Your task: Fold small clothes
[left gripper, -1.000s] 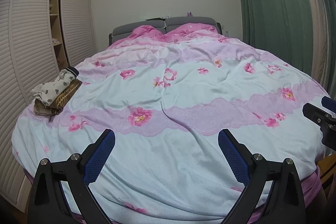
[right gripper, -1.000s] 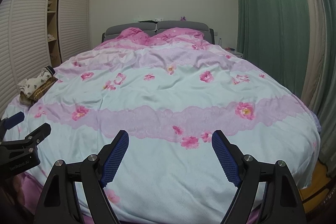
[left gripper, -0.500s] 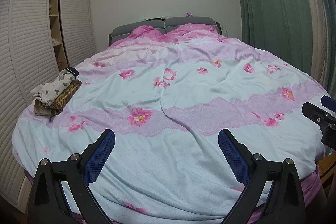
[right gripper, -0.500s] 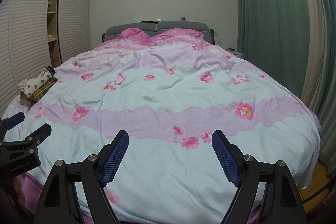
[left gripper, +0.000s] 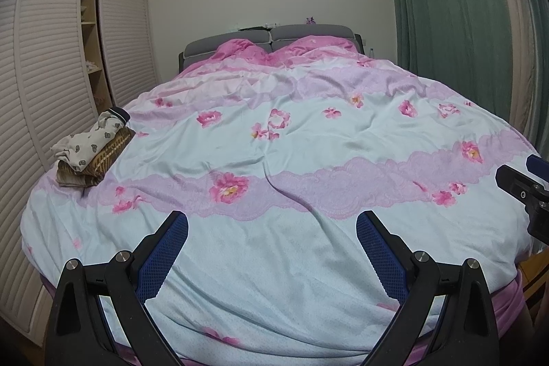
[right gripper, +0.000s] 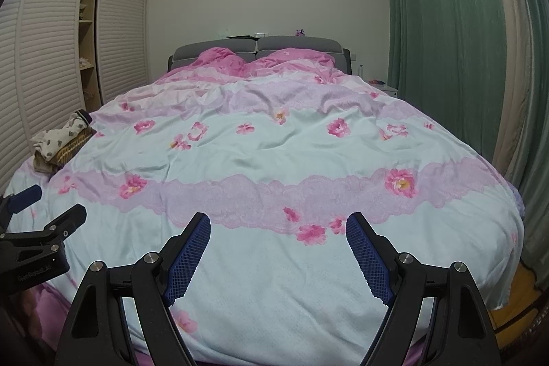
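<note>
A small stack of clothes [left gripper: 91,148] lies at the left edge of the bed: a white patterned piece with a dark band on top of brown patterned pieces. It also shows in the right wrist view [right gripper: 61,143]. My left gripper [left gripper: 272,222] is open and empty above the foot of the bed, well to the right of the stack. My right gripper [right gripper: 278,222] is open and empty beside it, further right. Each gripper shows at the edge of the other's view: the right gripper [left gripper: 525,184], the left gripper [right gripper: 44,215].
The bed [left gripper: 308,263] has a pale blue quilt with pink flowers and lilac lace bands. A louvred wardrobe [left gripper: 44,57] with open shelves stands along the left. Green curtains [right gripper: 446,40] hang on the right. A grey headboard [right gripper: 257,47] is at the back.
</note>
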